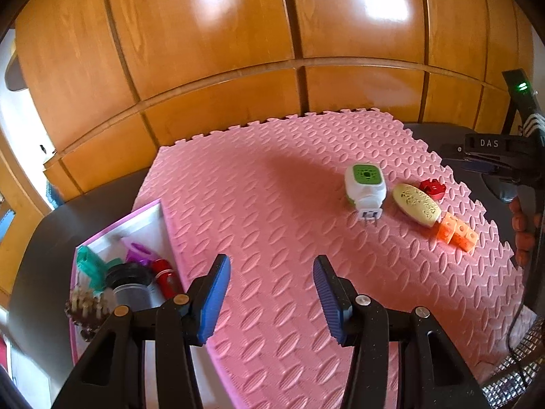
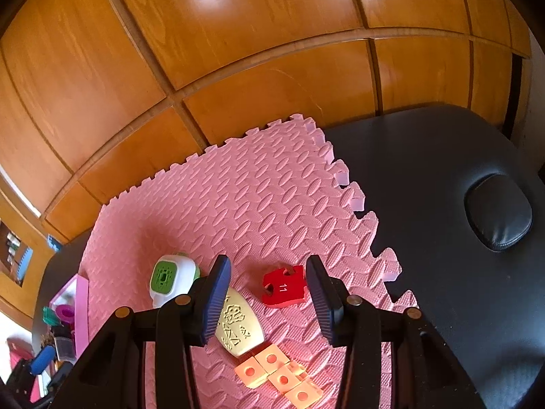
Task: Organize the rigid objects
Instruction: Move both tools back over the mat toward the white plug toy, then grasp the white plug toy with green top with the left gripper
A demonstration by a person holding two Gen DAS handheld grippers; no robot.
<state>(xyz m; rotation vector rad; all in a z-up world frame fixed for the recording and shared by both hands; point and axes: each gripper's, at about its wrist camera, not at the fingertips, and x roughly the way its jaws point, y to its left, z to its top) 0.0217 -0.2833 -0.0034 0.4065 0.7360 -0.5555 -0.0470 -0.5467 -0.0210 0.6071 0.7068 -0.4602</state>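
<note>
On the pink foam mat (image 1: 272, 204) lie a white and green plug-in device (image 1: 365, 189), a cream oval piece (image 1: 416, 204), a red block (image 1: 432, 189) and an orange cube chain (image 1: 458, 231), all far right of my open, empty left gripper (image 1: 271, 293). In the right wrist view my open right gripper (image 2: 269, 298) hovers just above the red block (image 2: 283, 289), with the cream piece (image 2: 240, 327), the plug-in device (image 2: 170, 277) and the orange cubes (image 2: 279, 376) close by.
A pink-rimmed white box (image 1: 150, 218) at the mat's left edge holds a teal piece (image 1: 90, 266), a purple piece (image 1: 138, 252), a red cylinder (image 1: 165, 277), a grey jar (image 1: 131, 286) and a brush (image 1: 85, 308). A black padded table (image 2: 442, 187) lies under the mat; wooden panels stand behind.
</note>
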